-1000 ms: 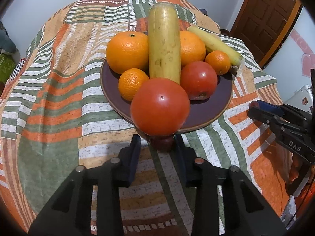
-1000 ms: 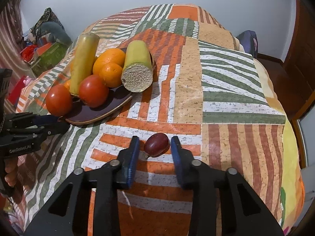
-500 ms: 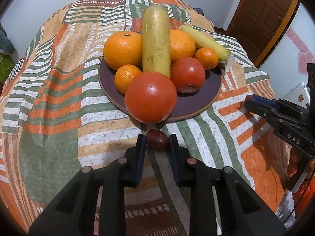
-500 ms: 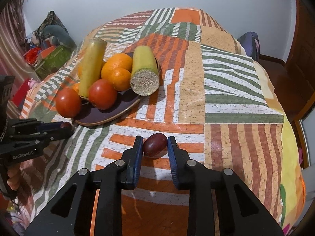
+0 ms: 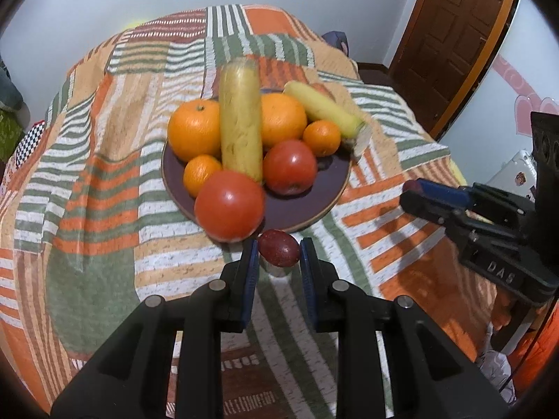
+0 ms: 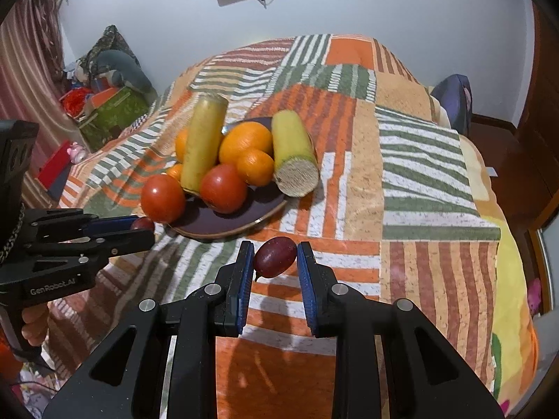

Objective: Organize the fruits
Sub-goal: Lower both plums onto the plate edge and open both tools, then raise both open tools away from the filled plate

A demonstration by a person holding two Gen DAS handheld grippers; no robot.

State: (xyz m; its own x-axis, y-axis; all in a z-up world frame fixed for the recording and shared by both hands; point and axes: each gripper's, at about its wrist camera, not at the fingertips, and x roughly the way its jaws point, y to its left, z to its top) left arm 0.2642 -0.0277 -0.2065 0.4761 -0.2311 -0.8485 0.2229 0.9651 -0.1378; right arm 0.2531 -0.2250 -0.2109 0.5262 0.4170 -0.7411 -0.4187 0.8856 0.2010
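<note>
Gripping one plum (image 5: 278,252) in each gripper, left (image 5: 278,256) and right (image 6: 274,260), you are nearing the plate (image 5: 307,209) at 12 o'clock; place gently.

Your left gripper (image 5: 278,265) is matte black plastic — angular struts with triangular cut-outs, silver round screws at the joints, blue ribbed pads lining the fingers (image 5: 248,279). Your right gripper (image 6: 275,265) is built the same, with blue-lined fingers (image 6: 306,279). One side panel reads "DAS", the other "GenRobot.AI" in pale lettering — bare skin of your left hand (image 6: 33,328) shows under the handle.
</note>
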